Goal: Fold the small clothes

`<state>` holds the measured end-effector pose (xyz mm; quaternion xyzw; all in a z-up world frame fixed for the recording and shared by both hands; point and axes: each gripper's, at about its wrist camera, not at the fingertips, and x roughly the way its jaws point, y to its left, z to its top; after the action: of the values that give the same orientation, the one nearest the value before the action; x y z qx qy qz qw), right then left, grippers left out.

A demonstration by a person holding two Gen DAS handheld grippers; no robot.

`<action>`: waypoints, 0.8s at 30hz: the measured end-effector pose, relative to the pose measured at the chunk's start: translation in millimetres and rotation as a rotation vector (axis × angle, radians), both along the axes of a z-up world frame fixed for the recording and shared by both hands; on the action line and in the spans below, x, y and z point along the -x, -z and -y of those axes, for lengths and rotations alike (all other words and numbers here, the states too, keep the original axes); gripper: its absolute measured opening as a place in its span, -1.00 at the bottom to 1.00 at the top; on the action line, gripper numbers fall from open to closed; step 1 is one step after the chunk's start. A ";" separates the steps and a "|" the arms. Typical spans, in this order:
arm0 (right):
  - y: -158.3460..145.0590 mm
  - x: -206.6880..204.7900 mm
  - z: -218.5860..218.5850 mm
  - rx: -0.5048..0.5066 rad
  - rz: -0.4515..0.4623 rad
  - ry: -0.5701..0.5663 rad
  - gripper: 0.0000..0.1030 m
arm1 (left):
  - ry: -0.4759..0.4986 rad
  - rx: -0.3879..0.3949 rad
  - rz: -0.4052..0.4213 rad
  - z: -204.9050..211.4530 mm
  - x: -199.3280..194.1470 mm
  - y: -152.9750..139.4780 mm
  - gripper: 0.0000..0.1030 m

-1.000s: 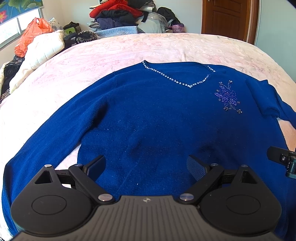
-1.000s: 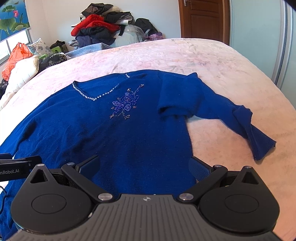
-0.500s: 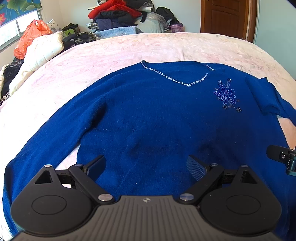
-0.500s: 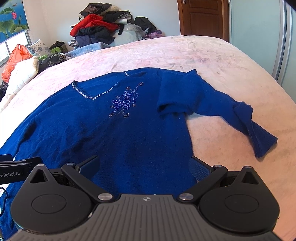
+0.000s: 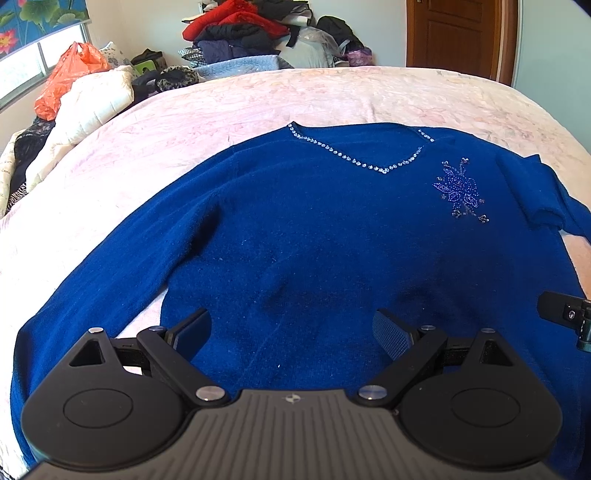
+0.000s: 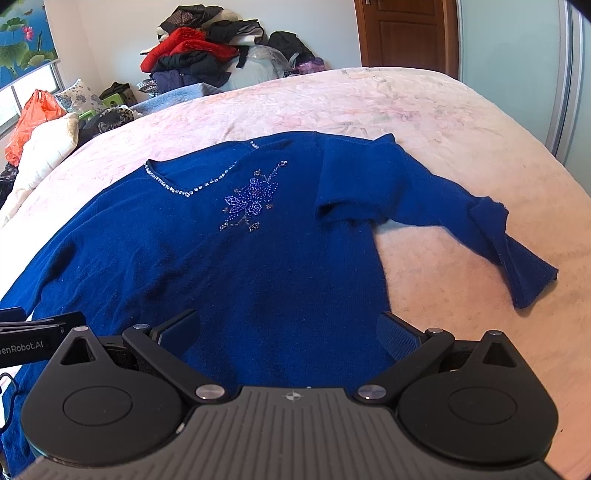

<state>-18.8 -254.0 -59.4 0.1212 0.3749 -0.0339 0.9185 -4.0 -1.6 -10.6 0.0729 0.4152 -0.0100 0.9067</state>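
A dark blue sweater [image 5: 314, 236] with a beaded V-neck and a beaded flower lies spread face up on the pink bed [image 5: 295, 96]; it also shows in the right wrist view [image 6: 258, 266]. Its left sleeve [image 5: 92, 280] runs down toward me. Its right sleeve [image 6: 480, 225] lies out to the right with a kinked cuff. My left gripper [image 5: 291, 328] is open and empty over the lower hem. My right gripper [image 6: 290, 330] is open and empty over the hem's right part. Each gripper's edge shows in the other's view.
A pile of clothes [image 5: 251, 33] sits past the bed's far edge. An orange bag [image 5: 62, 81] and white quilt [image 5: 85, 110] lie at the left. A wooden door [image 6: 402, 33] stands at the back right.
Both grippers have eased back slightly over the hem; the sweater looks a little farther off. Both stay open.
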 end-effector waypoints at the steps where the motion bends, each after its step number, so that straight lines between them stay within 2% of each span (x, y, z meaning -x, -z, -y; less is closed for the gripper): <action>1: 0.3 -0.5 0.8 -0.008 0.004 0.001 0.99 | 0.000 -0.002 0.000 0.1 0.1 0.1 0.84; 24: -0.5 4.4 2.9 0.007 0.012 0.003 0.99 | 0.003 -0.016 -0.012 2.9 -0.7 4.2 0.84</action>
<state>-23.2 -256.8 -58.9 0.1188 0.3691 -0.0357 0.9211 -3.3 -4.5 -14.8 0.0807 0.4204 -0.0086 0.9037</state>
